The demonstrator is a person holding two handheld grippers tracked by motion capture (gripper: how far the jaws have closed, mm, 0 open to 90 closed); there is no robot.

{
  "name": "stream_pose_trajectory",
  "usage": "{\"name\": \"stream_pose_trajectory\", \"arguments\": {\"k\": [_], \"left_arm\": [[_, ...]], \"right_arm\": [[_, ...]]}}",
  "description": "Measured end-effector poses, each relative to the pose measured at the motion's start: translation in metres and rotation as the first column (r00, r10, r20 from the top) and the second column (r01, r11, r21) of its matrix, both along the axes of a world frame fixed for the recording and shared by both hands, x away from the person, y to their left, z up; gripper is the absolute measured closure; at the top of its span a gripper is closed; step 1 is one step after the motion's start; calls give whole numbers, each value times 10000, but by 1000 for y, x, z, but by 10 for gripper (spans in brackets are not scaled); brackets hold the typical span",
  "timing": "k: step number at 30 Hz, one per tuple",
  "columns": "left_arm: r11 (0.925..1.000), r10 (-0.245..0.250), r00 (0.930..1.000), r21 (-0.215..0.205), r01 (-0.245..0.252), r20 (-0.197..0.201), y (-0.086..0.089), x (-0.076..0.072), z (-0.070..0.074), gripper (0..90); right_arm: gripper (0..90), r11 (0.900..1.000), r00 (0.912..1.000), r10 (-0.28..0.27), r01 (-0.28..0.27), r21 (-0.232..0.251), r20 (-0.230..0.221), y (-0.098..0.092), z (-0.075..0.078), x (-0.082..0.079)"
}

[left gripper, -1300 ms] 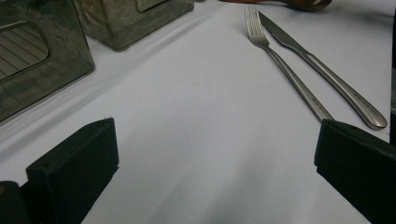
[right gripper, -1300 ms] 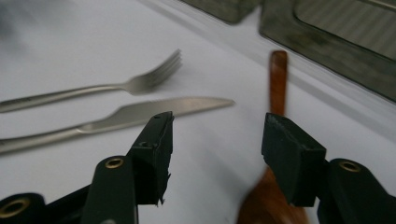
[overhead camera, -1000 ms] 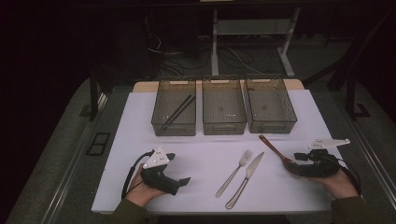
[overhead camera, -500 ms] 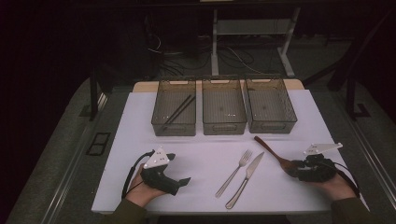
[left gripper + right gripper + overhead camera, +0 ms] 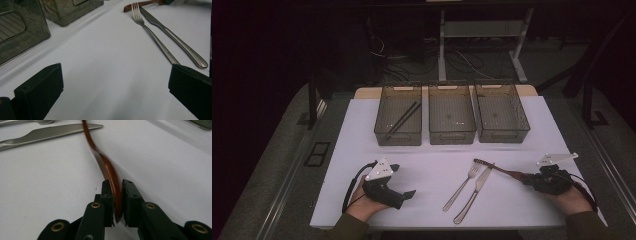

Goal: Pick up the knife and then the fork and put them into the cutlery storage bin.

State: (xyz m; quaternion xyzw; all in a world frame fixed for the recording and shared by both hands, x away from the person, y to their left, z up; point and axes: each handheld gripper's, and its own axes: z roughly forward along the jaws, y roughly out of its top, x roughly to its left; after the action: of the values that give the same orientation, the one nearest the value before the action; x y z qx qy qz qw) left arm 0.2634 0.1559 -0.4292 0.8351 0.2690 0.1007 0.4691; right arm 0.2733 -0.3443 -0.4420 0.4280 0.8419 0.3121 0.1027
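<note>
The fingers [image 5: 109, 195] of the right gripper [image 5: 117, 195] are clamped on the wide end of a brown wooden spoon [image 5: 106, 167], one pad on each side of it; they have just been closing, with the spoon between them. In the high view the right gripper [image 5: 532, 179] sits at about four o'clock on the white worktop [image 5: 427, 165], held in the person's right hand [image 5: 569, 197]. From there the spoon [image 5: 497, 169] runs toward ten o'clock, and its far end lies at the tip of the knife [image 5: 474, 192]. Whether the spoon is off the worktop cannot be told.

The left gripper [image 5: 404, 196] rests at about seven o'clock in the left hand [image 5: 364, 202], and its fingers [image 5: 40, 90] stand wide apart with bare worktop between them. The fork [image 5: 462, 186] and the knife lie side by side near six o'clock, both slanting toward one o'clock, the fork to the left of the knife.

Three clear bins stand in a row at twelve o'clock. The left bin [image 5: 384, 135] holds a pair of dark chopsticks [image 5: 404, 116]; the middle bin [image 5: 452, 137] and the right bin [image 5: 522, 125] stand just beside it.
</note>
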Motion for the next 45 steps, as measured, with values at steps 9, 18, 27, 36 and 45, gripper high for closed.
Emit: {"name": "stream_pose_trajectory", "arguments": {"k": [9,18,27,36,45], "left_arm": [[9999,-97,9999,82,98,-99,1,1,-1,0],[10000,-44,9999,-28,44,-115,0,2,-1,0],[9999,-71,9999,-154,69,-134,2,2,-1,0],[9998,-183,9997,-130,182,-140,-1,2,-2,0],[9996,-226,9997,-154,224,-110,-2,2,-1,0]], "right_arm": [[806,9932,9949,-814,759,883,601,-18,13,2],[806,9856,9917,-823,662,1559,990,-15,31,8],[806,9798,9884,-942,709,1868,1191,11,52,30],[806,9757,9838,-1281,1023,1940,1257,41,63,61],[805,9805,9809,-1480,1287,1488,1265,80,66,91]]}}
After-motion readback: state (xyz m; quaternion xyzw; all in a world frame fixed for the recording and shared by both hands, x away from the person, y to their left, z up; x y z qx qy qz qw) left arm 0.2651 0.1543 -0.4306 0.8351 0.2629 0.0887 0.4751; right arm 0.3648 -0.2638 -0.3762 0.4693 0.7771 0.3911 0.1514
